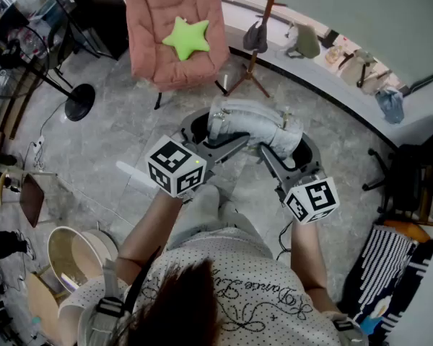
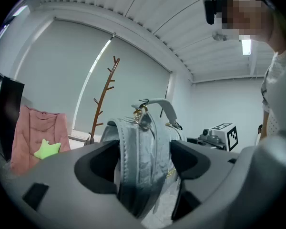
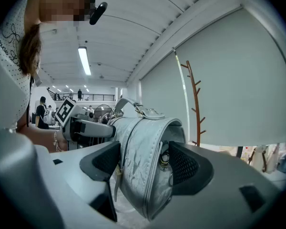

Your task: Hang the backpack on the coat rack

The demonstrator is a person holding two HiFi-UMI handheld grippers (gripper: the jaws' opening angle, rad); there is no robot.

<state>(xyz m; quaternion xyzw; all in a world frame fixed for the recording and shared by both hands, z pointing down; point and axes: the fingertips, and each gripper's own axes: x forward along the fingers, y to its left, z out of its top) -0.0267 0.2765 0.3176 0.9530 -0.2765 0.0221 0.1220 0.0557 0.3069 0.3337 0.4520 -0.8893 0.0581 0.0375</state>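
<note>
The backpack is silvery-grey, crinkled, leather-like material with a soft sheen, stitched seams and gold-toned metal clasps. The jaws of the 2 grippers are matt dark plastic; the right gripper has a mesh-textured pad. The coat rack is smooth brown wood.

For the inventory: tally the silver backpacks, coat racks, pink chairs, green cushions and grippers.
Silver-grey quilted backpack: 1
Brown wooden branch-shaped coat rack: 1
Pink padded chair: 1
Green star-shaped cushion: 1
Black two-jaw grippers (left gripper, right gripper): 2
Total: 6
</note>
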